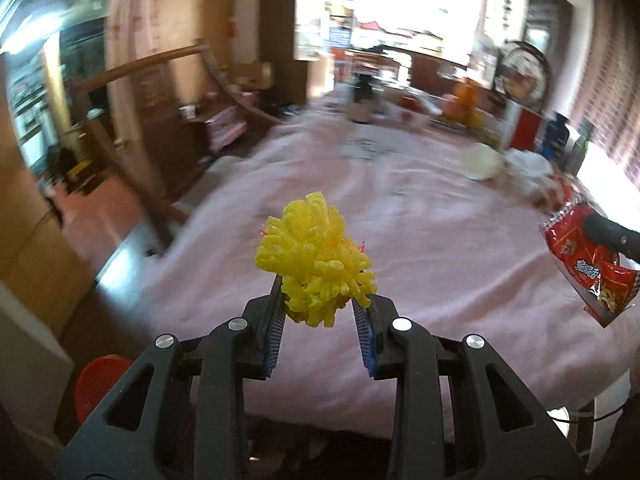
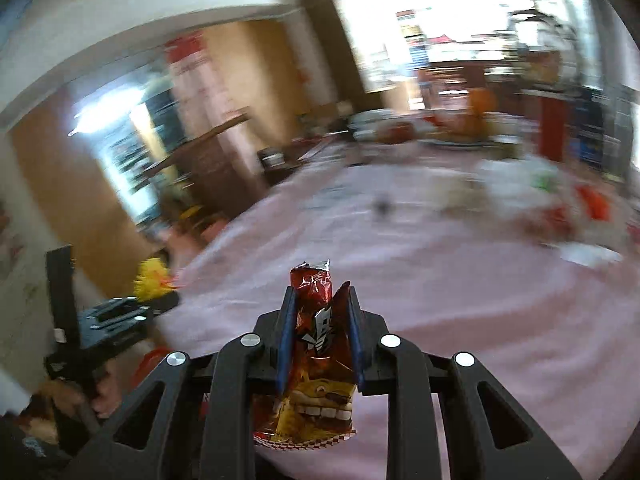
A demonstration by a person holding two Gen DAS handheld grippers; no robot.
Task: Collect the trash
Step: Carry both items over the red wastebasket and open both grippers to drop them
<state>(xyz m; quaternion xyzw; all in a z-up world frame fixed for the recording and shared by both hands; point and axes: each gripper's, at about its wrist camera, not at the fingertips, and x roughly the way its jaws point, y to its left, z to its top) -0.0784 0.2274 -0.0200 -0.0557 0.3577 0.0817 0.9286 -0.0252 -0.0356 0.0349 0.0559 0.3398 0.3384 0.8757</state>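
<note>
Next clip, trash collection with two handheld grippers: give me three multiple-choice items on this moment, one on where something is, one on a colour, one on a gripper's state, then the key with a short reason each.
1. Where is the yellow foam net?
A. flat on the pink cloth
B. between the left gripper's fingers
C. in the red bin

2. What colour is the cloth on the table?
A. pink
B. green
C. black

3. What is the state of the right gripper?
A. open and empty
B. out of view
C. clamped on a red snack wrapper

Key: B, the left gripper has the net wedged between its pads above the table; A, the cloth reads pale pink in both views; C, both blue pads press the wrapper's sides.
</note>
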